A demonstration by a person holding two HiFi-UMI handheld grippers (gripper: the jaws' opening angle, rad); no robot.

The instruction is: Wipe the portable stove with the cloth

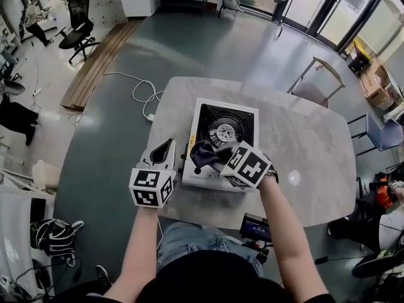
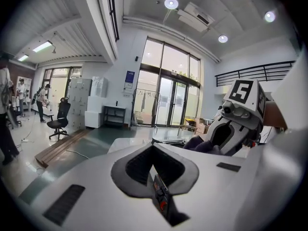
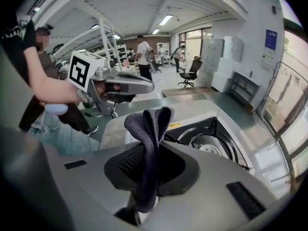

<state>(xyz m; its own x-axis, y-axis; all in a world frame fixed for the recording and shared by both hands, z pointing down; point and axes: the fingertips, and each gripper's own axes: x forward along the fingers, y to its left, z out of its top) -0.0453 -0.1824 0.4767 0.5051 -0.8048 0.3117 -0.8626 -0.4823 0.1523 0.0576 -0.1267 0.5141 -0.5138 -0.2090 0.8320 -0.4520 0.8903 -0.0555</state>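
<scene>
Right tool (image 3: 149, 173) clamps the cloth (image 3: 148, 124), partly hiding the stove (image 3: 217, 129); left tool (image 2: 156, 172) closed, empty.

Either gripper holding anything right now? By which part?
Right gripper is shut on the cloth, pinching its bunched middle; a fold sticks out past the jaws. Left gripper is shut, holding nothing.

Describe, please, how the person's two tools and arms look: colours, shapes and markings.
Both are alike: the left tool and the right tool have smooth white shells, with dark grey lining around a V-shaped notch. Each carries a white cube printed with black square markers. No cables show. The forearms are bare; no sleeves reach them.
</scene>
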